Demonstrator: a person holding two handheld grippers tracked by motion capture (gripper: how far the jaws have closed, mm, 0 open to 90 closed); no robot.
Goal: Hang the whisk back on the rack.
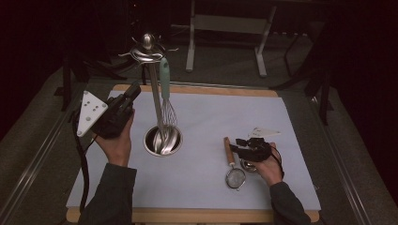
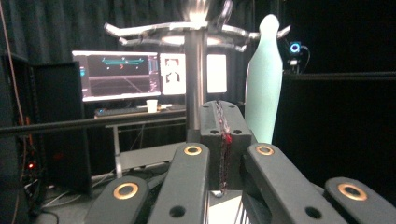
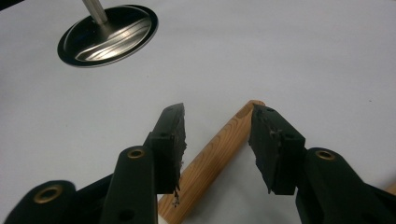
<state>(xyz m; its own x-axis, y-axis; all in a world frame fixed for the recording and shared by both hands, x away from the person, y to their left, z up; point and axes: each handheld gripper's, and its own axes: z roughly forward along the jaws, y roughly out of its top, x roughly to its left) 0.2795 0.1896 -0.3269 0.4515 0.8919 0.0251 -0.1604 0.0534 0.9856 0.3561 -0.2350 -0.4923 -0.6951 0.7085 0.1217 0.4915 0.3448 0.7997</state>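
polished shiny metal utensil stand [image 1: 151, 51] with glossy steel base [image 3: 108, 35], smooth matt mint plastic whisk handle [image 2: 264, 74], bare-grained wooden strainer handle [image 3: 215, 156], fine metal mesh strainer bowl [image 1: 235, 178], matt pale paper-like table cover [image 1: 216, 117], matt black plastic gripper jaws

A mint-green whisk handle [image 1: 164, 78] is hanging on a shiny silver stand [image 1: 151, 51], over a pale lavender mat [image 1: 206, 122], beside a light-brown wooden sieve handle [image 3: 211, 156].
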